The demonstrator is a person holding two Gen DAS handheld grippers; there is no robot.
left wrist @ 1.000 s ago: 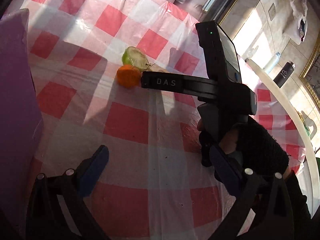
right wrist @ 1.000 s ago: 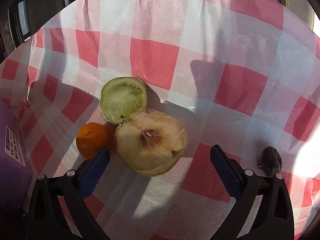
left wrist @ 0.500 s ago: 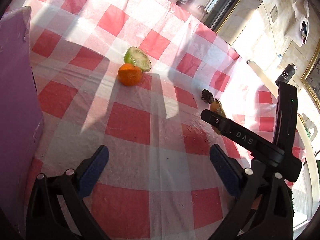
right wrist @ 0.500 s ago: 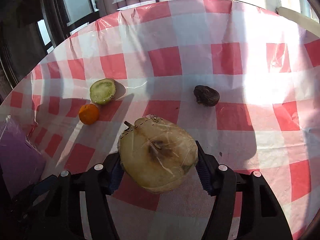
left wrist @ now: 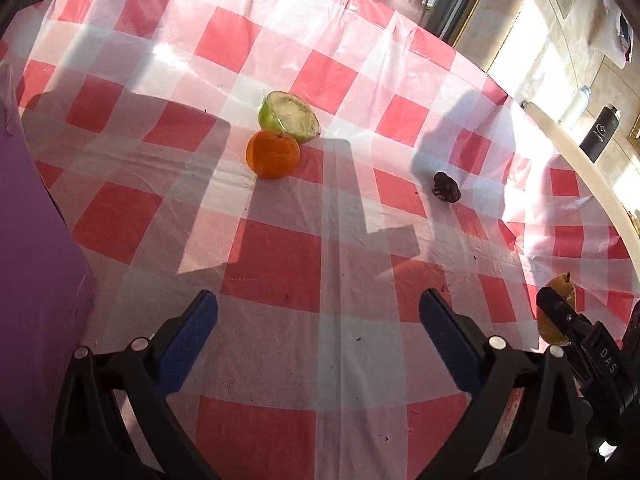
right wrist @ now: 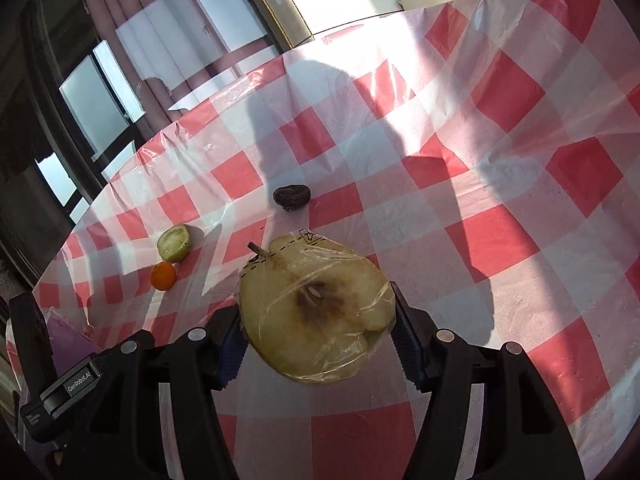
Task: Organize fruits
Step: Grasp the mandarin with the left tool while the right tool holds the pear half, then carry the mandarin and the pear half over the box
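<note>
My right gripper (right wrist: 318, 346) is shut on a plastic-wrapped pear half (right wrist: 316, 314), cut face towards the camera, held above the checked tablecloth (right wrist: 500, 240). It shows at the right edge of the left wrist view (left wrist: 556, 312). An orange (left wrist: 273, 154) touches a green fruit half (left wrist: 289, 117) in the middle of the table. A dark shrivelled fruit (left wrist: 446, 192) lies alone to the right. My left gripper (left wrist: 318, 338) is open and empty, well short of the orange.
A purple box (left wrist: 36, 264) stands at the left edge of the table. The table's cream rim (left wrist: 580, 160) curves along the right, with bottles (left wrist: 600, 134) on the floor beyond. Windows and curtains (right wrist: 132, 80) lie behind the far edge.
My right gripper closed on the wrapped pear half, lifted it and carried it back to the right, away from the orange and green half. My left gripper stayed open and drew back slightly.
</note>
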